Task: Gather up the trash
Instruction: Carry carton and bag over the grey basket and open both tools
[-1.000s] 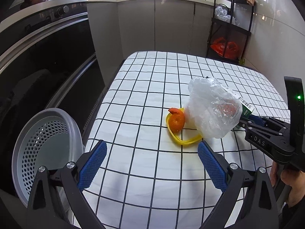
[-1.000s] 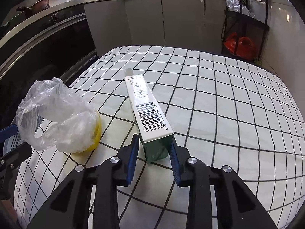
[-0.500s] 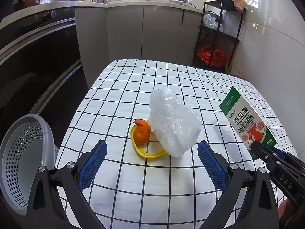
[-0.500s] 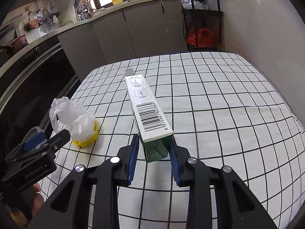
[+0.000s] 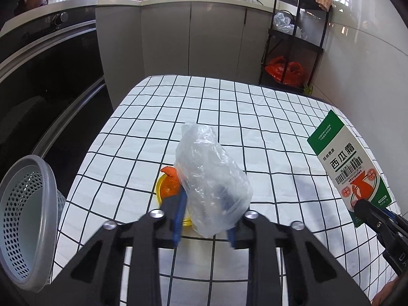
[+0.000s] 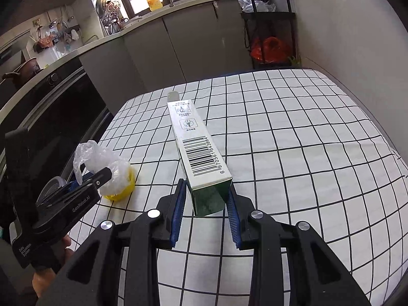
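My left gripper (image 5: 205, 221) is shut on a crumpled clear plastic bag (image 5: 211, 178) at the near left of the checked table. Behind the bag lies orange peel (image 5: 169, 181) on a yellow lid (image 5: 160, 193). My right gripper (image 6: 205, 204) is shut on a green and white carton (image 6: 197, 150) and holds it above the table. The carton also shows in the left wrist view (image 5: 352, 160) at the right. In the right wrist view the bag (image 6: 102, 160) and the yellow lid (image 6: 122, 191) sit at the left, with the left gripper (image 6: 76, 186) on the bag.
A grey perforated bin (image 5: 23, 219) stands off the table's left edge. The checked tablecloth (image 5: 229, 107) covers the table. A black oven front (image 5: 46, 76) lines the left side. A black rack (image 5: 293, 46) with red bags stands at the back right.
My left gripper has closed on the plastic bag. My right gripper has lifted the carton off the table and holds it higher.
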`<state>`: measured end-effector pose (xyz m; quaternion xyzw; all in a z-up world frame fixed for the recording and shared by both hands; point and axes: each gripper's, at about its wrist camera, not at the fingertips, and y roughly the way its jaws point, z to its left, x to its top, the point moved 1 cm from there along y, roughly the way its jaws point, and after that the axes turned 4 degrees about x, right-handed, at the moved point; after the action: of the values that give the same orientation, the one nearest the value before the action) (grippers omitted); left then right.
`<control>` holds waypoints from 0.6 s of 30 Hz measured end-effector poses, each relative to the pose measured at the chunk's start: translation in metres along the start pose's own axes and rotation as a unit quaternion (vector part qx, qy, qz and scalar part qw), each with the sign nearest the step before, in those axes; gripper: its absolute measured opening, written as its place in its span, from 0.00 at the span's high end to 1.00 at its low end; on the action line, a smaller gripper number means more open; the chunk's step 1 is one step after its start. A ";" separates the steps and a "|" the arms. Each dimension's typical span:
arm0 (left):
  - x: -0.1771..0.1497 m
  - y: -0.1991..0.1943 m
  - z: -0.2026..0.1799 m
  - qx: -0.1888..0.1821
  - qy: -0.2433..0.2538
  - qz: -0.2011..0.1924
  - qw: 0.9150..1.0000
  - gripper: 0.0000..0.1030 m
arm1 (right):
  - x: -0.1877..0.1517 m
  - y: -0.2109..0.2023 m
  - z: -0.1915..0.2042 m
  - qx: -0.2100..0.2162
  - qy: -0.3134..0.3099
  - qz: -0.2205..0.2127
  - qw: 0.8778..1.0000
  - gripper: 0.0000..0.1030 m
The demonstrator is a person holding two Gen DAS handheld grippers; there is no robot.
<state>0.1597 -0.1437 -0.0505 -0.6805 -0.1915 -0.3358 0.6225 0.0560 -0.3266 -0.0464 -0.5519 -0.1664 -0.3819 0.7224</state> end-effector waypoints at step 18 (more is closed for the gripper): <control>-0.006 -0.085 0.051 0.020 0.013 -0.070 0.997 0.93 | -0.013 0.002 0.044 0.028 -0.051 0.011 0.998 0.71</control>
<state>0.1090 -0.0798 0.0065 -0.6485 -0.2372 -0.3835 0.6132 0.0574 -0.2814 -0.0417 -0.5522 -0.2078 -0.3407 0.7320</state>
